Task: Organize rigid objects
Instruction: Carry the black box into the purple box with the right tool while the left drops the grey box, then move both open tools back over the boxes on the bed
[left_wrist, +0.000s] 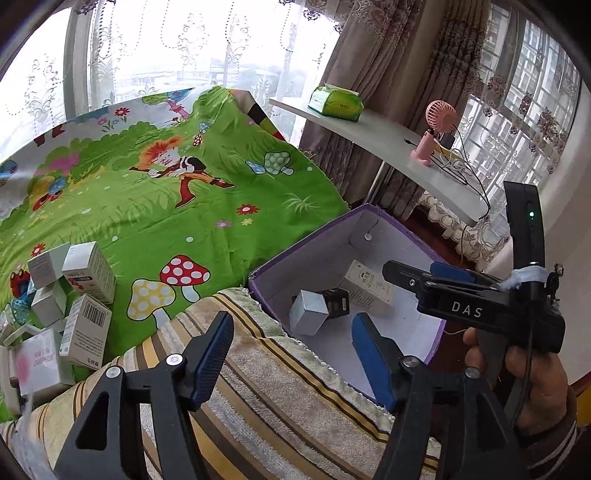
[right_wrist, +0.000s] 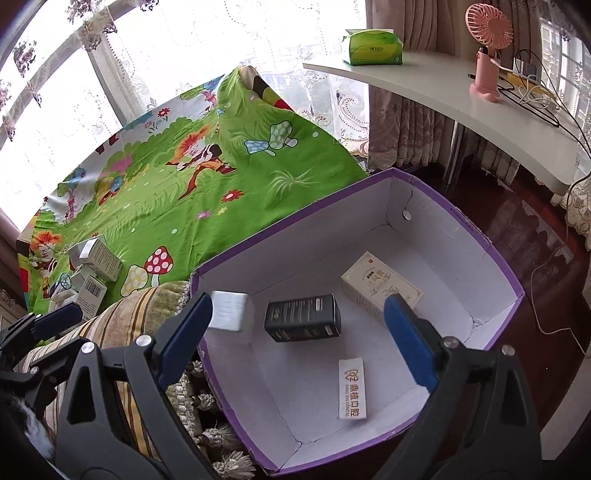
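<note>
Left wrist view: left gripper hangs wide and empty over the striped cushion, between the pile of small boxes on the green cloth and the purple bin, likely turning toward the pile.

Right wrist view: right gripper gapes wide above the bin, gripping nothing. A silver box, black box, cream box and white box lie loose inside; more wait in the pile.

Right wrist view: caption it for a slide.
Open right gripper above purple box holding four small cartons.
</note>
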